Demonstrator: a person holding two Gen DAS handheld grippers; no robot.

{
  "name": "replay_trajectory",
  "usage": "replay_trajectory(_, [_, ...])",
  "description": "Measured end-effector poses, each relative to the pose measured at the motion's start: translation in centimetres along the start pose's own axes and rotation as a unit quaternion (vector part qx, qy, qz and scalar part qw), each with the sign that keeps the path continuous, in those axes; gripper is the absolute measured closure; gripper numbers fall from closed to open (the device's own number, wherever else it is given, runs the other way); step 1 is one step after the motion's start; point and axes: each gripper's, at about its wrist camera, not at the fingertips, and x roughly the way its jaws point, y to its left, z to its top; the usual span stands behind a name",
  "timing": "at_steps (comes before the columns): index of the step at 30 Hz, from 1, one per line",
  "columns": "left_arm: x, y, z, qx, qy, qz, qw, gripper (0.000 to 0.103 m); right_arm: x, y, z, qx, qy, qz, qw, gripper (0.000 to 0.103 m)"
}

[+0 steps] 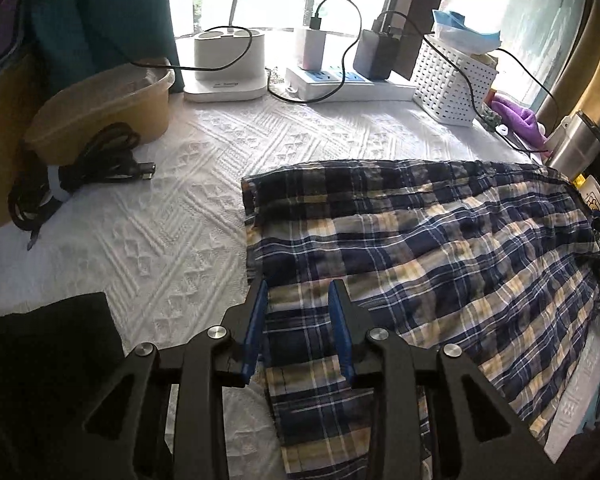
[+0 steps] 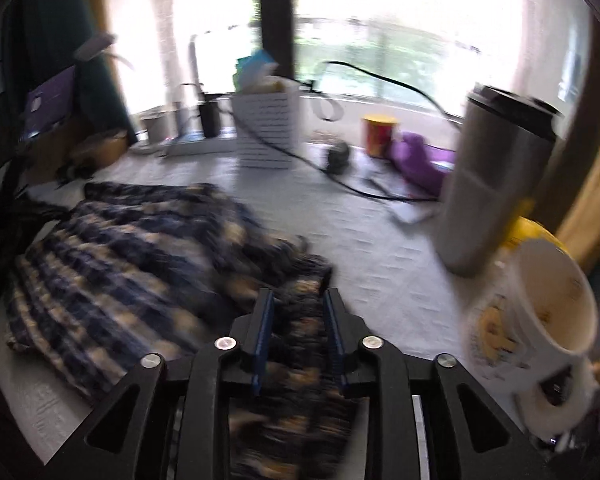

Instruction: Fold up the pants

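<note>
Plaid pants (image 1: 420, 240) spread flat on white quilt (image 1: 172, 208). Left claw (image 1: 298, 292) over near-left edge of pants, jaws apart, blue pads (image 1: 256, 320) clear of cloth, nothing gripped. Right claw (image 2: 296, 300) over bunched end of pants (image 2: 140, 264), jaws apart; fabric lies between pads (image 2: 265, 320), view blurred, no clamp seen. Tumbler (image 2: 496, 184) and mug (image 2: 540, 328) just right of it.

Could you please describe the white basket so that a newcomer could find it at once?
Start at the window sill behind the plaid pants. The white basket stands right of the power strip. It alone has perforated walls.
</note>
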Motion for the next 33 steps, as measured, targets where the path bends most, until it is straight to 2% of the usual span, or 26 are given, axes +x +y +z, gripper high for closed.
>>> replay_trajectory(1, [-0.2,0.0,0.0,0.000,-0.002,0.000,1.0000,0.072,0.2,-0.4,0.0,0.005,-0.001,0.003,1.000,0.027])
replay_trajectory(2, [-0.4,0.0,0.0,0.001,-0.004,0.000,1.0000,0.072,0.4,-0.9,0.1,0.010,-0.003,0.013,1.000,0.022])
replay_trajectory(7, [-1.5,-0.1,0.1,0.003,-0.019,0.000,0.9998,0.072,2.8,-1.5,0.6,-0.006,-0.001,0.064,0.998,0.023])
replay_trajectory(9, [-1.9,0.0,0.1,0.004,-0.022,0.002,0.9998,0.072,4.6,-1.4,1.0,-0.017,0.021,0.070,0.997,0.027])
replay_trajectory(12, [-2.4,0.3,-0.1,-0.001,-0.026,0.005,0.9996,0.072,6.3,-0.4,1.7,-0.033,0.041,0.079,0.995,0.039])
replay_trajectory(13, [-2.5,0.3,-0.1,-0.002,-0.027,0.005,0.9996,0.072,6.6,-0.1,1.9,-0.037,0.044,0.081,0.995,0.052])
replay_trajectory(14, [-2.6,0.5,-0.2,-0.004,-0.029,0.005,0.9996,0.072,7.0,0.1,2.1,-0.040,0.051,0.080,0.995,0.059])
replay_trajectory(15, [-2.7,0.5,-0.2,-0.006,-0.029,0.005,0.9995,0.072,7.4,0.3,2.2,-0.041,0.058,0.082,0.994,0.061])
replay_trajectory(16, [-2.7,0.6,-0.2,-0.006,-0.030,0.005,0.9995,0.072,7.6,0.4,2.3,-0.043,0.060,0.084,0.994,0.072])
replay_trajectory(17, [-2.7,0.6,-0.2,-0.006,-0.030,0.004,0.9995,0.072,7.6,0.5,2.3,-0.046,0.061,0.085,0.993,0.091])
replay_trajectory(21, [-3.1,0.5,-0.3,0.000,-0.036,0.001,0.9994,0.072,5.9,1.1,2.8,-0.044,0.039,0.059,0.997,0.091])
replay_trajectory(28, [-3.7,-0.5,-0.1,0.021,-0.049,-0.014,0.9985,0.072,-2.1,2.6,3.3,0.008,-0.039,0.000,0.999,0.092])
replay_trajectory(33, [-3.4,-0.9,0.1,0.037,-0.049,-0.025,0.9978,0.072,-4.9,2.5,1.9,0.061,-0.053,-0.026,0.996,0.092])
